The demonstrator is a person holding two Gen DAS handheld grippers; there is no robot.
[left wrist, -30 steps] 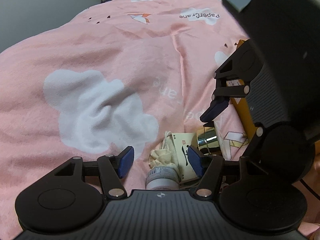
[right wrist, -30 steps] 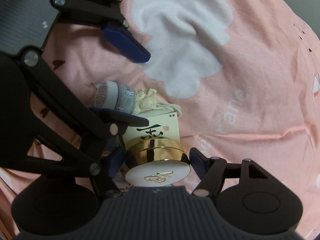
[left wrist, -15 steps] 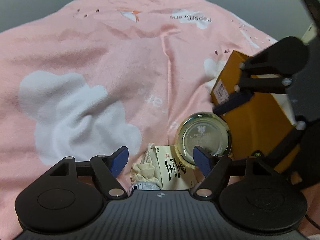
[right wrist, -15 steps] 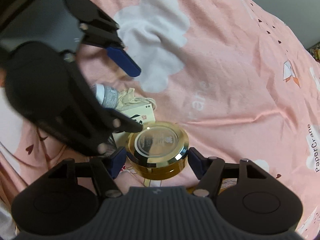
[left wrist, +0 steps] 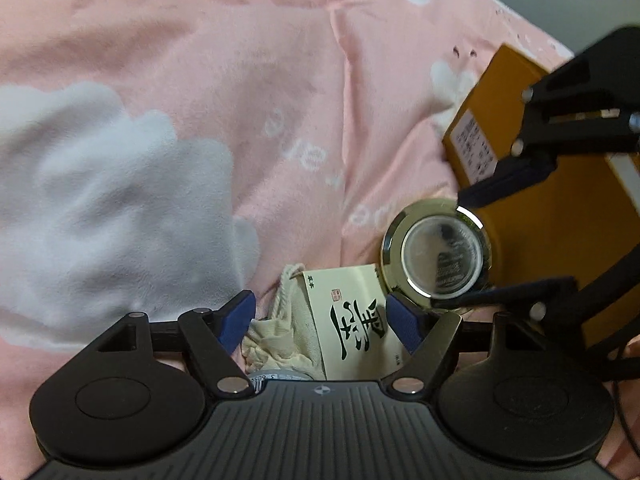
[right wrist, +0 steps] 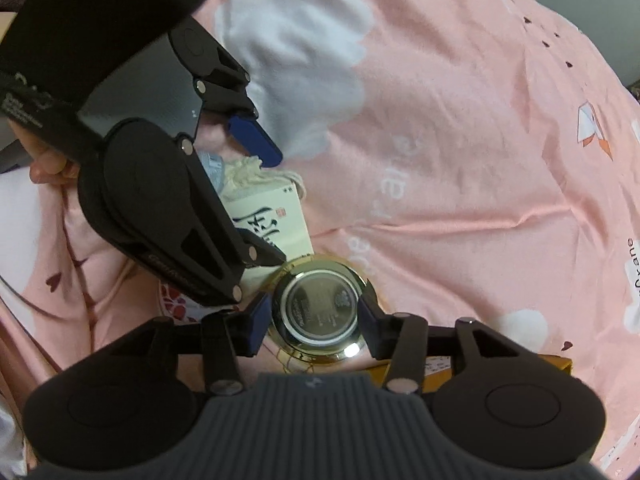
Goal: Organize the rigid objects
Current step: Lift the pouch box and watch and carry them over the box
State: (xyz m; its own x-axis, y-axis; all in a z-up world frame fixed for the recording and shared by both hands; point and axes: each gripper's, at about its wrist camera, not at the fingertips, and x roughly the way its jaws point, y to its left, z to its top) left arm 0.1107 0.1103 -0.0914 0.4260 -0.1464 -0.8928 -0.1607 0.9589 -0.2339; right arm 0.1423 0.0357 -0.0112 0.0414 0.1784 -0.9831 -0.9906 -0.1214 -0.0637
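A round gold jar (right wrist: 316, 308) lies with its labelled underside toward me, against an orange box (left wrist: 540, 240). My right gripper (right wrist: 312, 316) straddles it, jaws closing, and both blue pads sit against its sides. My left gripper (left wrist: 320, 308) hangs just left of the jar, fingers wide apart and closing slightly. Below it lie a white box with black brush lettering (left wrist: 352, 320) and a cream cloth pouch (left wrist: 276, 336); neither pad touches them. A small grey-blue jar (left wrist: 276, 378) peeks out under the left gripper's body.
Everything rests on a soft pink bedcover (left wrist: 200, 80) with white cloud prints and folds. The orange box fills the right side. A person's hand (right wrist: 48, 164) holds the left gripper at the far left of the right wrist view.
The left gripper sank toward the white box and pouch and its fingers spread. The right gripper's fingers narrowed around the gold jar, which showed its white lid before and shows its underside now.
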